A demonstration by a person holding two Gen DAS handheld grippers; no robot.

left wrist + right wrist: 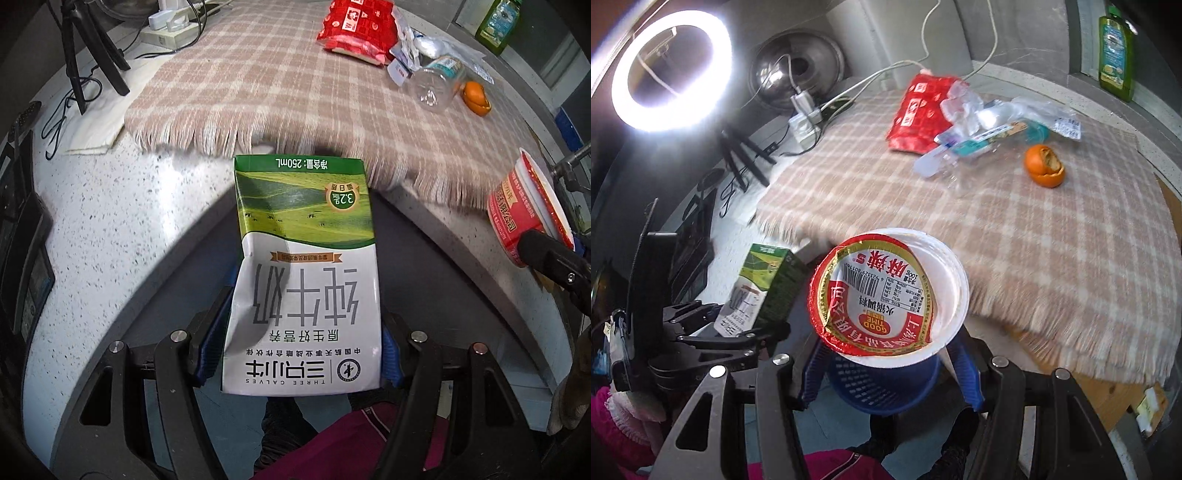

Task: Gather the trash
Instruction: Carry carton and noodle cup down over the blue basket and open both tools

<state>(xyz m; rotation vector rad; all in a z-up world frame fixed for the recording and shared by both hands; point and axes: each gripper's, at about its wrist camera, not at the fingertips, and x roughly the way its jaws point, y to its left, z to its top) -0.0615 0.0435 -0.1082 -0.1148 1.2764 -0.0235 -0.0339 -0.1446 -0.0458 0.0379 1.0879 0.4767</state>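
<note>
My left gripper (299,343) is shut on a green and white 250 mL milk carton (303,273), held in the air in front of the table edge; the carton also shows in the right wrist view (757,291). My right gripper (882,365) is shut on a white sauce cup with a peeled red foil lid (886,295), held above a blue mesh basket (882,384); the cup also shows at the right of the left wrist view (524,210). On the checked cloth (1034,258) lie a red snack bag (919,110), a clear plastic bottle (979,144), crumpled plastic wrappers (1034,110) and an orange peel (1043,166).
A ring light (670,70) on a tripod (88,55) stands at the far left with a power strip and cables (170,29). A steel bowl (798,70) leans at the back. A green bottle (1115,55) stands on the right ledge. Dark devices (26,258) sit at the left table edge.
</note>
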